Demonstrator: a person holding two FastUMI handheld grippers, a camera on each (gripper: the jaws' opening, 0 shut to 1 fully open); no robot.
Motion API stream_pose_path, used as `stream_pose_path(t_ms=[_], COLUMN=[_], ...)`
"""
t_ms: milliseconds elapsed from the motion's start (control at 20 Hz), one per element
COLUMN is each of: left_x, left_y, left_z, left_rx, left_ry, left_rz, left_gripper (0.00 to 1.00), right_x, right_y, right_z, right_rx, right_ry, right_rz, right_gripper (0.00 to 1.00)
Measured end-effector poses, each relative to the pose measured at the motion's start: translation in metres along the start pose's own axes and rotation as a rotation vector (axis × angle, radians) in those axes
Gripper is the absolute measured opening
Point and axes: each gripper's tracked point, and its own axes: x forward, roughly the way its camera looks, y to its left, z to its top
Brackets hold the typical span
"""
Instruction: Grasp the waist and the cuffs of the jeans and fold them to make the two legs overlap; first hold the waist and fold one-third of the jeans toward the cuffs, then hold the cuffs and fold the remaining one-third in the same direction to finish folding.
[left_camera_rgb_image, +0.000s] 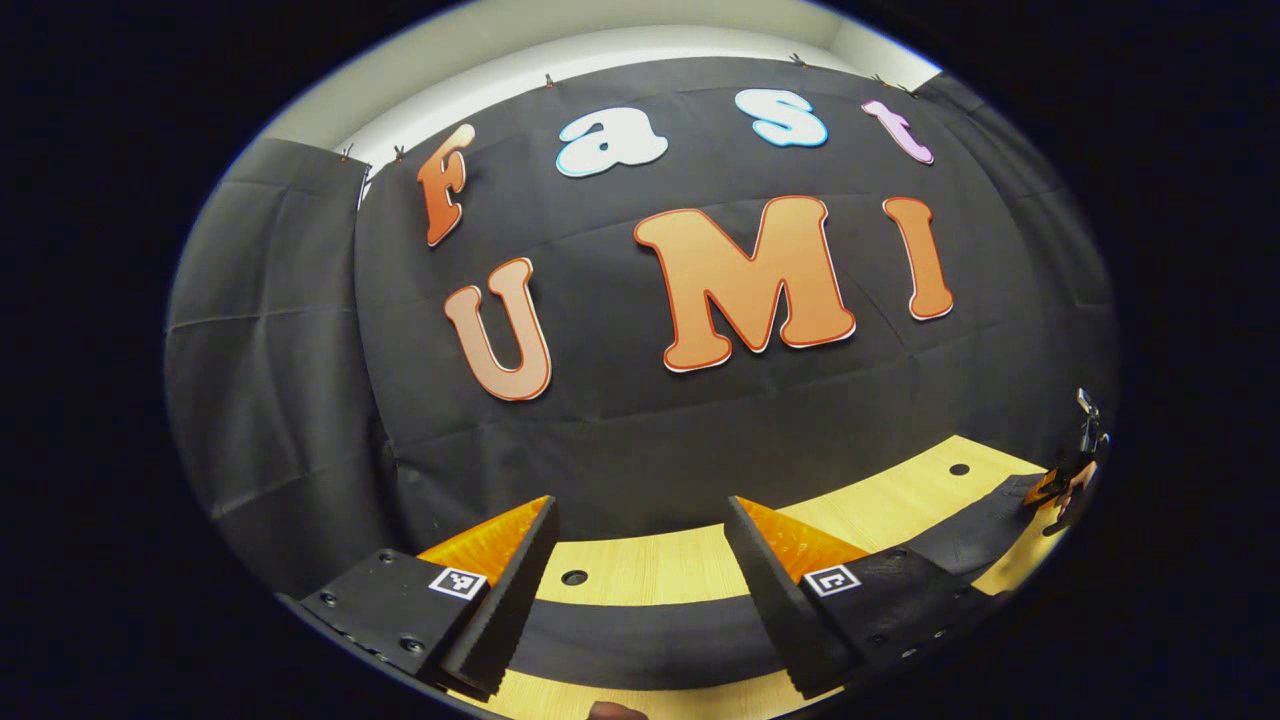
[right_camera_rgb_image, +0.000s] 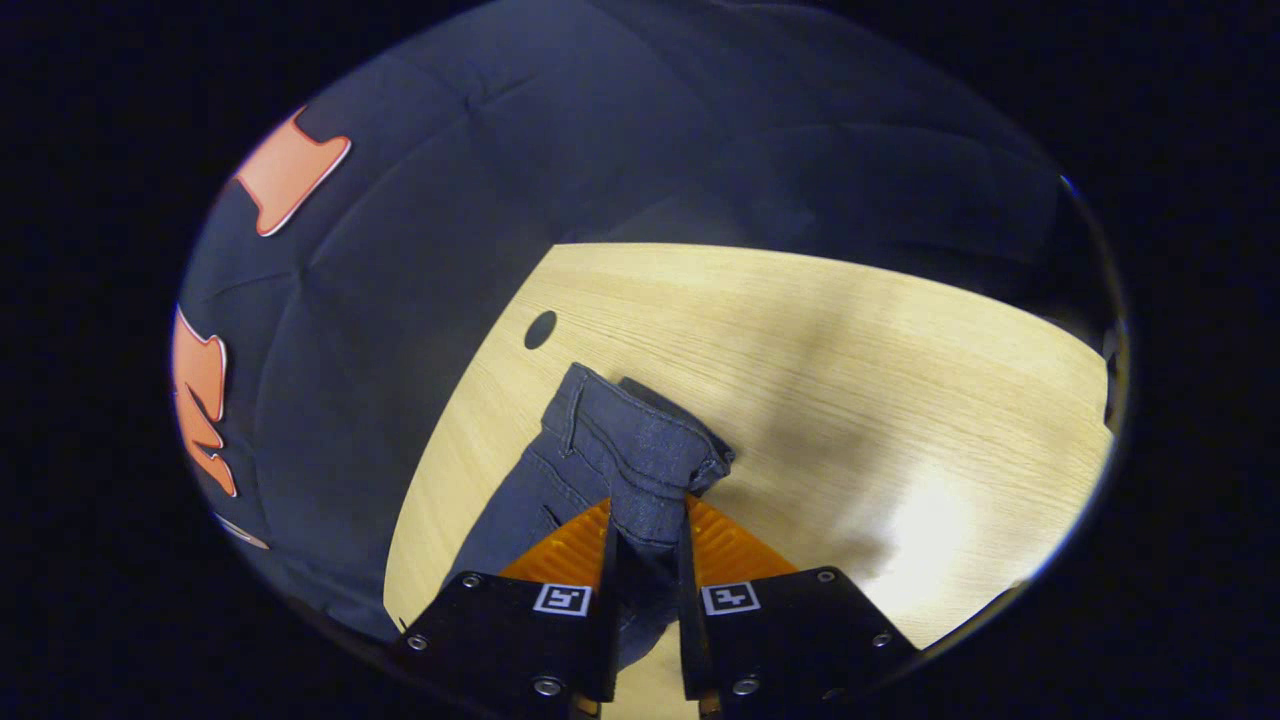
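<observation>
Dark grey jeans (right_camera_rgb_image: 610, 440) lie on the wooden table (right_camera_rgb_image: 800, 350). My right gripper (right_camera_rgb_image: 648, 540) is shut on the waistband, which is bunched between its fingers, a belt loop and a pocket seam showing. In the left gripper view the jeans (left_camera_rgb_image: 650, 640) run as a dark band across the table (left_camera_rgb_image: 650, 565), under and between the wide-apart fingers of my left gripper (left_camera_rgb_image: 640, 590), which is open and holds nothing. The right gripper (left_camera_rgb_image: 1075, 480) sits at that view's far right edge, on the end of the band.
The table has round holes (left_camera_rgb_image: 574, 577) (left_camera_rgb_image: 959, 469) (right_camera_rgb_image: 540, 329) near its back edge. The black cloth wall (left_camera_rgb_image: 600, 440) stands right behind the table. Bare wood spreads to the right of the waistband in the right gripper view.
</observation>
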Motion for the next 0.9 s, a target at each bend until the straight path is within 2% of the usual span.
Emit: stream_pose_path(t_ms=[200,450,650,900], left_x=[-0.004,-0.008,-0.014,-0.010], left_y=[0.005,0.027,0.045,0.056], left_z=[-0.004,-0.012,-0.017,-0.025], left_rx=[-0.009,-0.055,-0.081,-0.118], left_ry=[-0.007,-0.008,-0.011,0.003], left_rz=[-0.038,-0.031,-0.025,-0.008], left_gripper=[0.99,0.99,0.99,0.99], right_x=[-0.048,-0.100,-0.121,-0.129], right_y=[0.035,0.107,0.156,0.210], right_z=[0.007,-0.012,-0.034,-0.079], right_rx=[-0.076,-0.278,-0.420,-0.580], right_ry=[-0.100,-0.192,-0.235,-0.232], right_rz=[0.070,0.116,0.161,0.214], right_gripper=[0.26,0.25,0.25,0.26])
